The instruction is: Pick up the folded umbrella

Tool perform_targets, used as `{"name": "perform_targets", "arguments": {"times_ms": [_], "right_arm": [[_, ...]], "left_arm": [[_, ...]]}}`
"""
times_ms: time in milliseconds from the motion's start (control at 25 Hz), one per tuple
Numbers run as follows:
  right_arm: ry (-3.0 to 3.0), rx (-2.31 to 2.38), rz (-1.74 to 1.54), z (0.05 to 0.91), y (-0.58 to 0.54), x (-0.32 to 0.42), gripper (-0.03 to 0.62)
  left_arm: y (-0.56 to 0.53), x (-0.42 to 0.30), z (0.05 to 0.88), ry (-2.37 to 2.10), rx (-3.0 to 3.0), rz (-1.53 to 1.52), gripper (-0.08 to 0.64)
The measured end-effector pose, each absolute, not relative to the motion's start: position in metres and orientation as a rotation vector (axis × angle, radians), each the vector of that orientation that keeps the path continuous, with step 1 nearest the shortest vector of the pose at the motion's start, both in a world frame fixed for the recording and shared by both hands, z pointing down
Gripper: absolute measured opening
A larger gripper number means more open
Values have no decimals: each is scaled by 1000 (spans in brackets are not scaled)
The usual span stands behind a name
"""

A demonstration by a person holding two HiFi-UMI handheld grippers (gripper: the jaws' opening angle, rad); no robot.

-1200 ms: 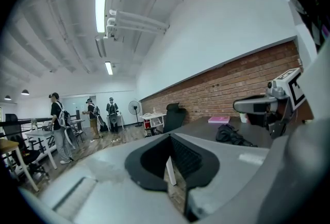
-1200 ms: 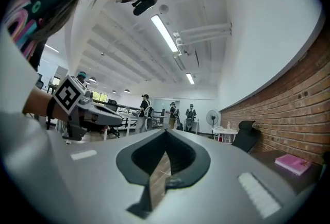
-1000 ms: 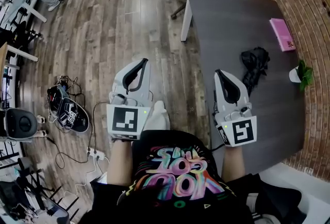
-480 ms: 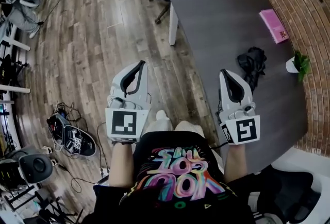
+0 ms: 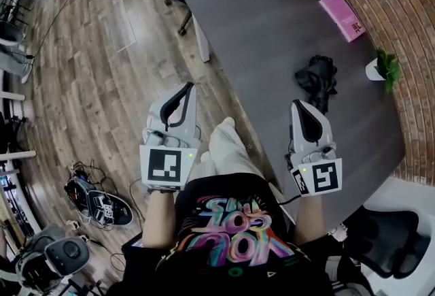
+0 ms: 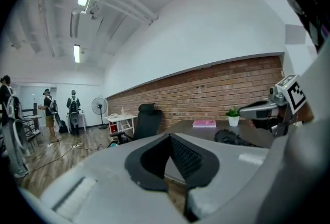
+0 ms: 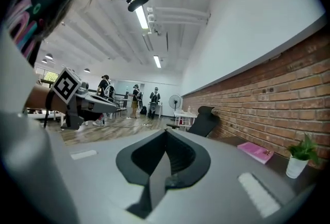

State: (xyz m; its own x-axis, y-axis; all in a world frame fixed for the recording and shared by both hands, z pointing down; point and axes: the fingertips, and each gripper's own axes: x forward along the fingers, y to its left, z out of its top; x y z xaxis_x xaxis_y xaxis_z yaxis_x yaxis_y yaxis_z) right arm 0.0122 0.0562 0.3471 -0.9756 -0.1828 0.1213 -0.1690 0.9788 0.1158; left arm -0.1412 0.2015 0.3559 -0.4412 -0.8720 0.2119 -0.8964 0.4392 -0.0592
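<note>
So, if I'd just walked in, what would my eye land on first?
The two white grippers a person holds out, both shut and empty: the left gripper over the wood floor, the right gripper above the grey table. Just beyond the right one lies the black umbrella, folded, with a pink book and a small plant farther off by the brick wall.

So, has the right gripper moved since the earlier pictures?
Yes. Against the folded umbrella on the table, the right gripper has drawn closer; its tip is now just short of it.
</note>
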Motion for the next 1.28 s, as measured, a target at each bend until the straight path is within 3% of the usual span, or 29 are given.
{"name": "perform_targets", "arguments": {"times_ms": [520,1280], "right_arm": [[-2965,611,-53,352,-73,-18,0],[-2702,1323,25,343,-142,115,0]], "left_arm": [[8,-186,343,-2319,1947,311,2],[-145,-62,320,-1787,2571,329,2]]}}
